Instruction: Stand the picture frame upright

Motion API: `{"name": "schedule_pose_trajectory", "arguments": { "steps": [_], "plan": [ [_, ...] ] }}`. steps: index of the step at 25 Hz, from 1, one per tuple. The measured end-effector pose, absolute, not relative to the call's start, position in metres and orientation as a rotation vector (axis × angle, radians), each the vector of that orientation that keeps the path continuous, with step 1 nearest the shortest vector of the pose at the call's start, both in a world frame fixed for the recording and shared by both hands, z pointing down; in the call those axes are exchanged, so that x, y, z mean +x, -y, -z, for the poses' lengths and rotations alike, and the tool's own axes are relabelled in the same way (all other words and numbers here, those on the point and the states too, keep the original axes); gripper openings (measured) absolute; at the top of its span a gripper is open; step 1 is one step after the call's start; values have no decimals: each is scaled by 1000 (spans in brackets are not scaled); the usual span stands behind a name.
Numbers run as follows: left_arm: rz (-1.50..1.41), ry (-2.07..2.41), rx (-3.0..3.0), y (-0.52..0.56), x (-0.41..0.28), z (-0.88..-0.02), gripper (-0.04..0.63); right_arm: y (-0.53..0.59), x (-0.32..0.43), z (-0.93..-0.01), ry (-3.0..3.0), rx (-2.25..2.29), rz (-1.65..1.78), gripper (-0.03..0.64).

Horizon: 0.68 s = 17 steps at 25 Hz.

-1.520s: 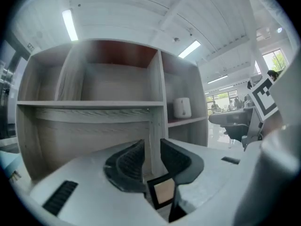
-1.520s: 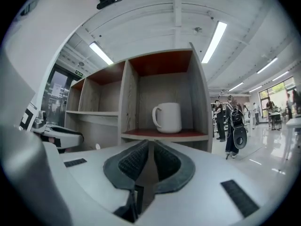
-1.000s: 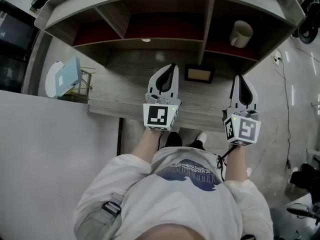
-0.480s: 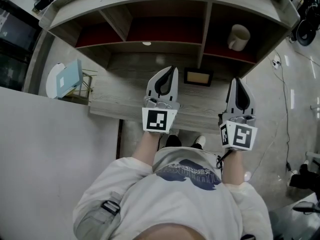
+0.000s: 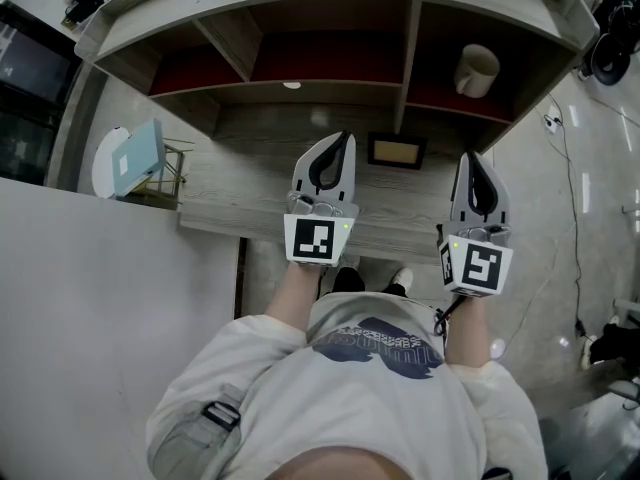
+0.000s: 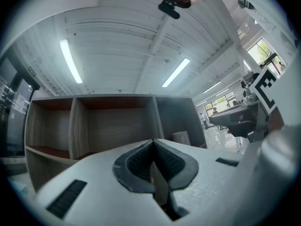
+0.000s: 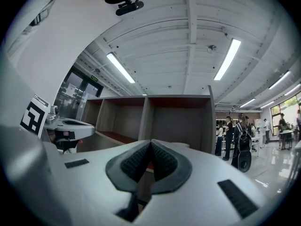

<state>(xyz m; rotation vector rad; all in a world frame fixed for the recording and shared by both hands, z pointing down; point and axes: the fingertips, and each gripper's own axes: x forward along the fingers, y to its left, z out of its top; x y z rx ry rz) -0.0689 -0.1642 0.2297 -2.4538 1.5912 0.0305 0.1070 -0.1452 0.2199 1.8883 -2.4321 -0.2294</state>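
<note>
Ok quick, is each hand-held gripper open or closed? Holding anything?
Left hand-held gripper: closed, holding nothing.
Right hand-held gripper: closed, holding nothing.

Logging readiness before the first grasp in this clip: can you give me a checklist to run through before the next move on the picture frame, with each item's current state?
1. Located: ok; the picture frame lies on the desk, just ahead of the two grippers' tips.
2. Upright: not ok; it lies flat, face up.
3. Empty: ok; the left gripper has its jaws together on nothing.
4. Empty: ok; the right gripper has its jaws together on nothing.
5. Ready to grasp: not ok; both are shut.
6. Clutter: ok; the mug sits in the right compartment of the shelf, apart from the frame.
</note>
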Motion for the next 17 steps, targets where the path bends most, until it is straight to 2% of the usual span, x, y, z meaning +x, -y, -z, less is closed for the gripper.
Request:
{"name": "schedule_pose_trajectory", "arguments": {
  "steps": [17],
  "plan": [
    [-3,-1578,-2440,165,-75,-223,6,144,103,-220,2443,1872,240,-3]
  ]
}}
